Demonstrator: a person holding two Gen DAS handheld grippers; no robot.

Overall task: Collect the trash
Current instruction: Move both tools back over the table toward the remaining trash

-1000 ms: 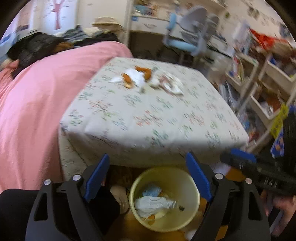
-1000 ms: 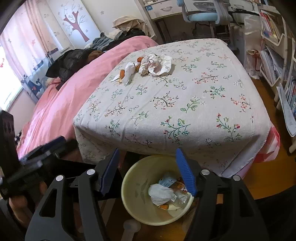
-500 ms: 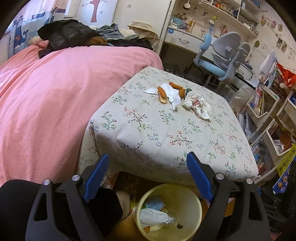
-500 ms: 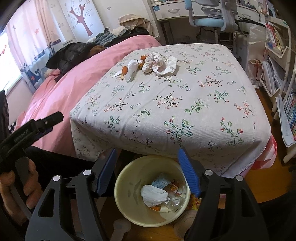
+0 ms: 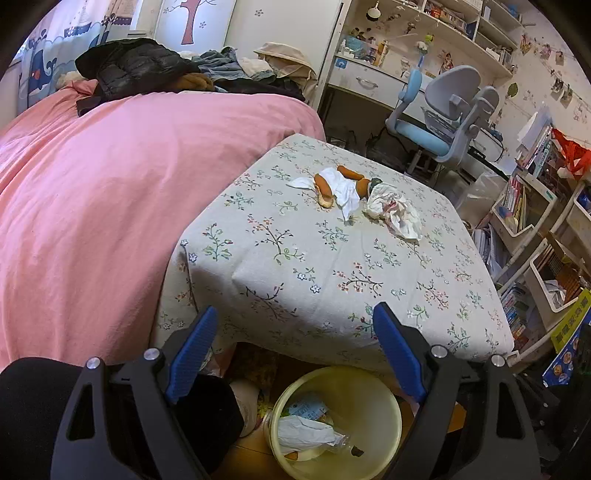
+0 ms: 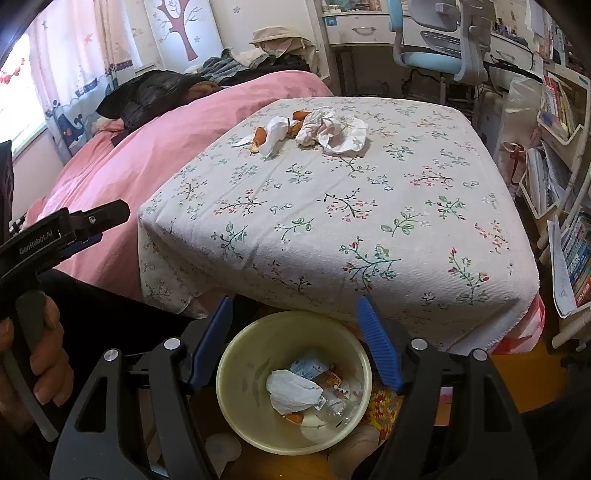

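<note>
Low table under white floral cloth [image 6: 369, 229]; at far edge, crumpled white paper with orange peels [image 5: 369, 195]. Below near edge, round yellow plastic bin [image 6: 236, 380], part filled. Left tongs [image 5: 295, 354], right tongs [image 6: 295, 339]: both released, empty. Risk: long reach, loose peels slipping out, falling beside bin.

We are in a child's bedroom at home. Left of our tongs lies a bed under a pink cover [image 5: 110, 206], clothes [image 5: 147, 66] heaped at its far end. Ahead stands a table in a floral cloth [image 6: 332, 206]. Beyond it we see a white desk [image 5: 369, 83] with a blue-and-grey chair [image 5: 443, 110], tree decals [image 6: 184, 26] on the wall, and crowded bookshelves [image 5: 524, 206] on our right.
</note>
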